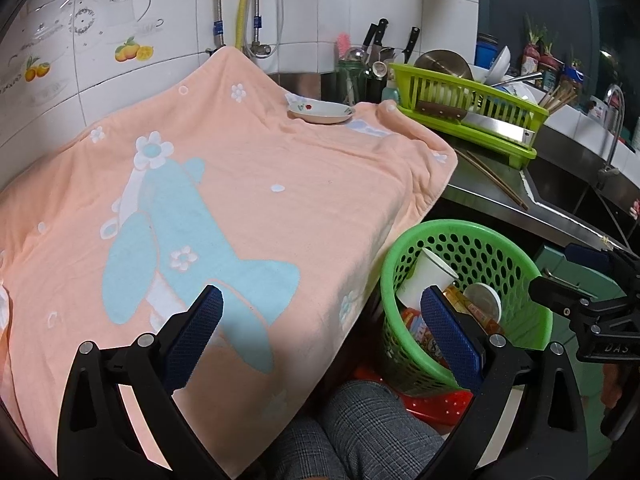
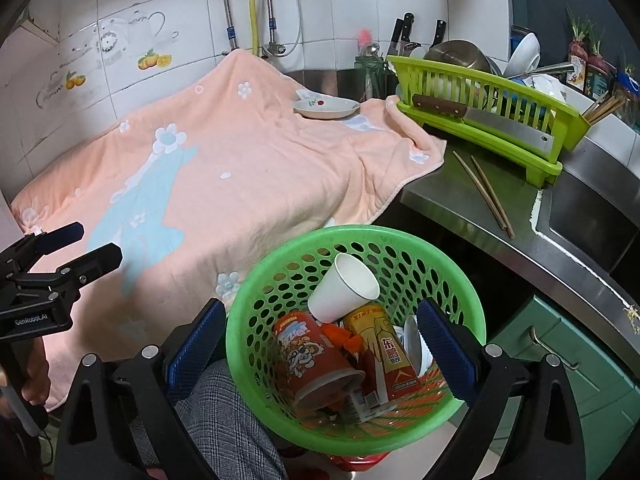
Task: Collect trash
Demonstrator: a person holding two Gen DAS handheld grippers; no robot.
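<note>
The trash lies in a green basket (image 2: 248, 320) with holes in its wall, which stands low in front of the counter, beside the hanging edge of a towel (image 2: 248, 168). Inside the basket a white paper cup (image 2: 344, 292) leans on its side on top of the pile. Under it lie an orange snack cup (image 2: 316, 360), a yellow and red drink carton (image 2: 380, 344) and a white lid (image 2: 414, 344). The basket rests on something red and perforated, and a knee in grey checked trousers (image 2: 224, 412) is just beside it.

The peach towel, with a light blue figure and white flowers, covers most of the counter. At its far edge stands a small dish (image 2: 326, 108) with a red mark. To the right the steel counter (image 2: 460, 196) is bare, and two chopsticks (image 2: 486, 192) lie on it. Behind them is a lime green dish rack (image 2: 488, 92) with bowls in it and a cleaver (image 2: 480, 118) along its front. Knives stand in a holder by the white tiled wall (image 2: 340, 12), where pipes and a yellow hose go down. A sink (image 2: 580, 216) is at the far right.

The left claw (image 1: 320, 320) hangs over the near part of the towel, its blue pads wide apart and nothing between them; its right finger shows in front of the basket. The right claw (image 2: 320, 332) is held above the basket, also wide apart and empty, the basket filling the space between its fingers. A hand (image 2: 36, 372) grips the left handle at the edge of the right view.
</note>
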